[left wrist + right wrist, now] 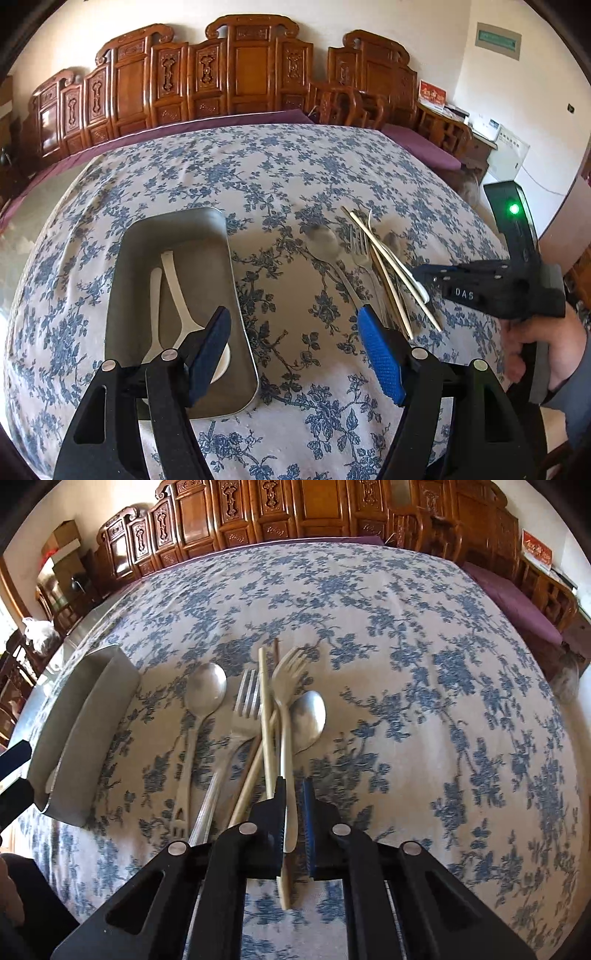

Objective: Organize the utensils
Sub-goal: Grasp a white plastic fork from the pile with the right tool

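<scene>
A grey tray (173,229) lies on the flowered tablecloth with two white spoons (177,288) in it. My left gripper (293,314) is open and holds nothing; its left finger hangs over the tray's near end and its blue pad over the cloth. To the right lies a pile: a metal spoon (205,690), a metal fork (247,696), pale chopsticks (266,709), a cream plastic fork (290,672) and a second metal spoon (308,716). My right gripper (293,786) is shut on the cream fork's handle, low over the pile. The same gripper (424,275) shows from the left wrist.
The tray (92,716) is left of the pile. Carved wooden furniture (236,74) and purple cushions (417,144) stand beyond the table's far edge. A person's hand (535,343) holds the right gripper at the table's right edge. Bare tablecloth (424,664) spreads beyond and right of the pile.
</scene>
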The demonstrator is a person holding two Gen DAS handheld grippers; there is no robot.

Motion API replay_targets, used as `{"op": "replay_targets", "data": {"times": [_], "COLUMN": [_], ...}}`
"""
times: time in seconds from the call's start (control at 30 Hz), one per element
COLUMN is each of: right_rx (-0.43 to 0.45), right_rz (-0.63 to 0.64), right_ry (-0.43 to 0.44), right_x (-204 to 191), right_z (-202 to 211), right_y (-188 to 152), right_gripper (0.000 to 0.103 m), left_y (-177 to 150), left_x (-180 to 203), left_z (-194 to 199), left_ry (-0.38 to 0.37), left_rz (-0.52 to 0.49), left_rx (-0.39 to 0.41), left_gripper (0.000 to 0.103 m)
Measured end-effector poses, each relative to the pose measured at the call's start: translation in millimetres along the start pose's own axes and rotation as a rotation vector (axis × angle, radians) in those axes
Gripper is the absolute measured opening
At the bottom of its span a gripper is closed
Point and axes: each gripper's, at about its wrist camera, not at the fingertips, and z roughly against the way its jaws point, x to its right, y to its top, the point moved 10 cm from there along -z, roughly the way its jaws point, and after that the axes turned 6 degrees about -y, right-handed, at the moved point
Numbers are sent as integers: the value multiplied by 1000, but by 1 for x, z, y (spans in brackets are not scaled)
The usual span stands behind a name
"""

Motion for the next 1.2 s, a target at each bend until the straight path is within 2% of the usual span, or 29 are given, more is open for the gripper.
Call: {"op": "replay_targets", "data": {"times": [0.37,0.67,0.8,0.97,1.0,1.2], "right_rx": [-6,-10,-42,-49,-43,31], "right_rz": [7,14,41,38,44,65], "right_ry": [-14,40,-10,-14,-11,-9], "right_x": [2,-8,-6,-2,-2,2], "right_z": [-14,-12,-23,-24,-22,3], "right_y": [17,19,12,10,9,13], "right_gripper": [10,11,11,10,5,4], "left_y": [-7,-9,-12,-14,-14,-16], "left_x": [10,13,15,16,16,21], "left_z": [-10,-13,-16,-19,-19,-20], "left_ry": [2,-1,5,9,8,9], "left_rz": [-30,-36,-46,-51,-51,-56], "left_rx": [-25,-37,-47,-53,-54,-62], "left_gripper": [68,68,68,68,68,68]}}
